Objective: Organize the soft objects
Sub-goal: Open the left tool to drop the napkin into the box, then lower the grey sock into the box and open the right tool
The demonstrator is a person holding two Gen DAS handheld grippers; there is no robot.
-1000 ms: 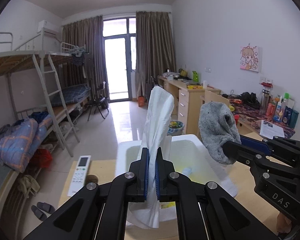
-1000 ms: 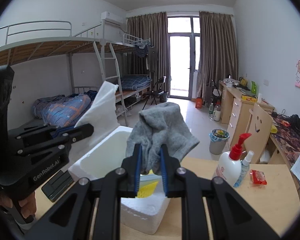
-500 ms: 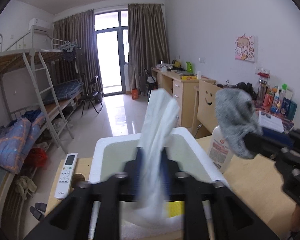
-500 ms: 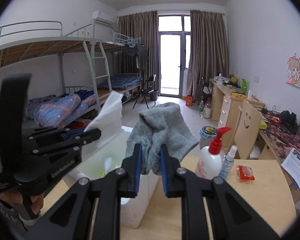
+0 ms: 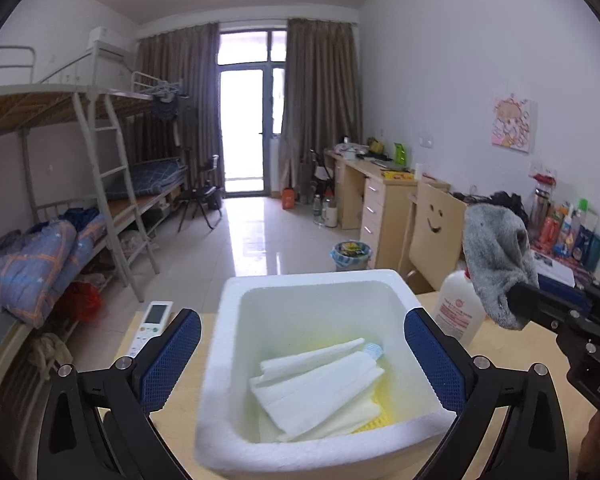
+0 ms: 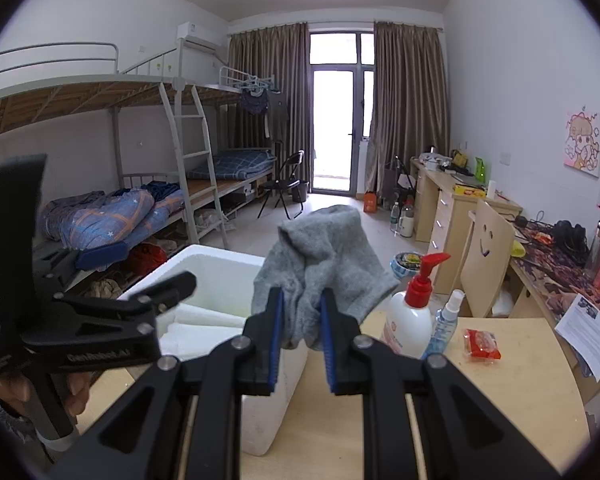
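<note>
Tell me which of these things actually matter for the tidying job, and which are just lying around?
Part of the job:
- white foam box
- white cloth, lying inside the box
- grey sock, held in the right gripper
- left gripper, open above the box

Just lying about:
- remote control
- pump bottle
- spray bottle
- red packet

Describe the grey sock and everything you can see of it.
The grey sock is a soft, fuzzy knit piece, bunched and crumpled. The right hand-held gripper pinches its lower end between blue pads, so the rest stands up and flops over above the fingers. It hangs in the air to the right of the white foam box, in front of the pump bottle. Only the gripper touches it.
</note>
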